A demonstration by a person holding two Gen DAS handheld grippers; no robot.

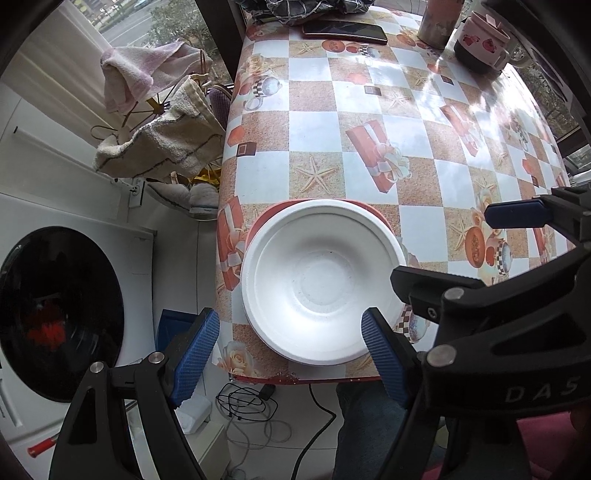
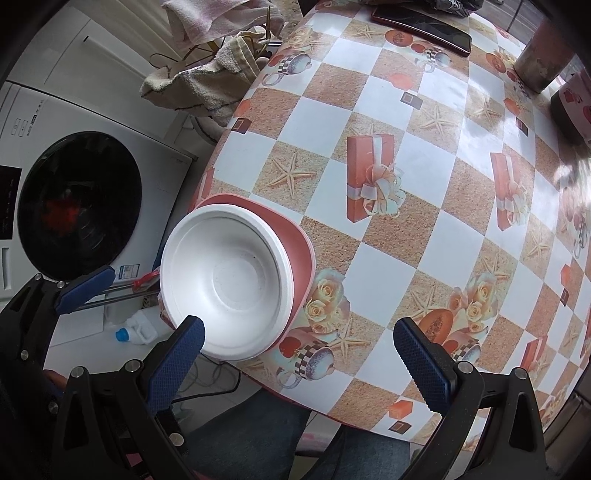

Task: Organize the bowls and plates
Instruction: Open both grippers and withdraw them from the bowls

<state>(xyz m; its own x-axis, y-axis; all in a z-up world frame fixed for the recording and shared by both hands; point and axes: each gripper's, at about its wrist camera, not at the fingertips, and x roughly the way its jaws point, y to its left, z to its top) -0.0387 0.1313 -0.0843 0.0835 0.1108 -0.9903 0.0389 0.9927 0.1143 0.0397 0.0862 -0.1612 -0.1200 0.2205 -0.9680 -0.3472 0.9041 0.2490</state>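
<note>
A white foam bowl (image 1: 321, 280) sits on a pink plate (image 1: 373, 216) at the near left corner of the table; both also show in the right wrist view, bowl (image 2: 225, 280) on plate (image 2: 299, 251). My left gripper (image 1: 290, 350) is open, above the bowl's near rim, holding nothing. My right gripper (image 2: 299, 350) is open and empty, hovering just right of the bowl, above the table's near edge. The right gripper's fingers (image 1: 517, 216) show at the right edge of the left wrist view.
The table wears a checked cloth (image 1: 369, 110). A phone (image 1: 343, 29), a tumbler (image 1: 437, 22) and a pink mug (image 1: 484, 40) stand at the far end. A washing machine (image 1: 62, 314) and a rack with towels (image 1: 162, 136) are left of the table.
</note>
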